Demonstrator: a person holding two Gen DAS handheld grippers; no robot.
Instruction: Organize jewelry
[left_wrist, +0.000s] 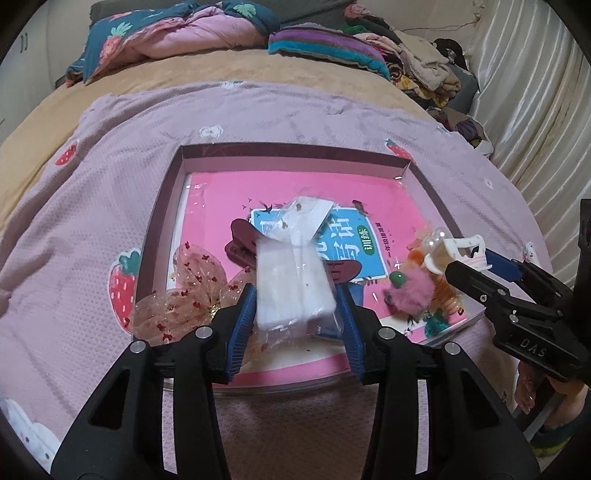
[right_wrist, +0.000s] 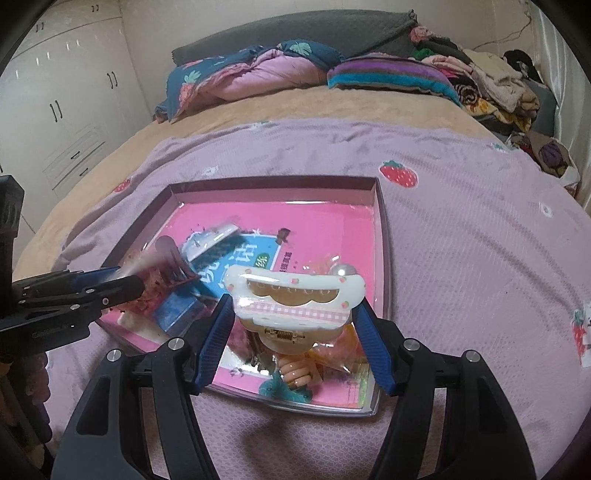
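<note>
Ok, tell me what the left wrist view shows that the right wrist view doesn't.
Left wrist only: the clear plastic packet lies sharp between the left gripper's fingers, a dark red hair claw is under it, and a sequined bow and pink pompom sit in the box.

Right wrist only: the white hair claw's pink-checked face and spring, held in the right gripper, plus white wardrobes.

Both: the box with the pink book, on the strawberry blanket.
</note>
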